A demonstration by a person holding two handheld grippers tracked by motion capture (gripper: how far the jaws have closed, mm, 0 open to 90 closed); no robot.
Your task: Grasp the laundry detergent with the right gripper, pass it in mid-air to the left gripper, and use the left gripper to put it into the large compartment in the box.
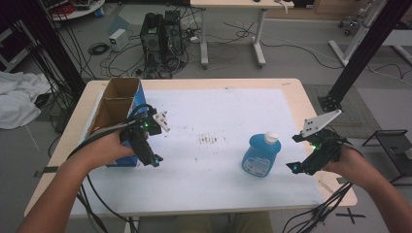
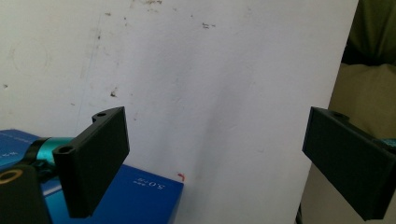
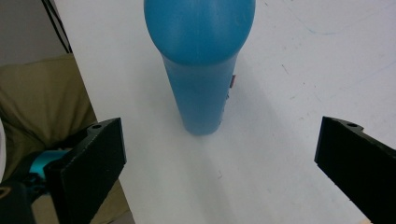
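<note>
A blue bottle point(image 1: 261, 155) with a white cap point(image 1: 271, 137) stands upright on the white mat point(image 1: 214, 107), right of centre. My right gripper point(image 1: 295, 154) hovers just to its right, open and apart from it. In the right gripper view the bottle point(image 3: 201, 70) stands ahead of the gripper point(image 3: 219, 154), beyond the wide-apart jaws and with nothing between them. My left gripper point(image 1: 151, 158) is open beside the front corner of an open blue carton point(image 1: 116, 104). In the left gripper view this gripper point(image 2: 215, 149) points down at bare mat, with the carton's blue corner point(image 2: 140, 196) beside its left jaw.
The carton is brown inside, split into two compartments, and stands along the table's left edge. Dark smudges point(image 1: 209, 140) mark the mat's middle. The wooden table rim point(image 1: 299, 97) borders the mat. Cables trail from both grippers over the front edge.
</note>
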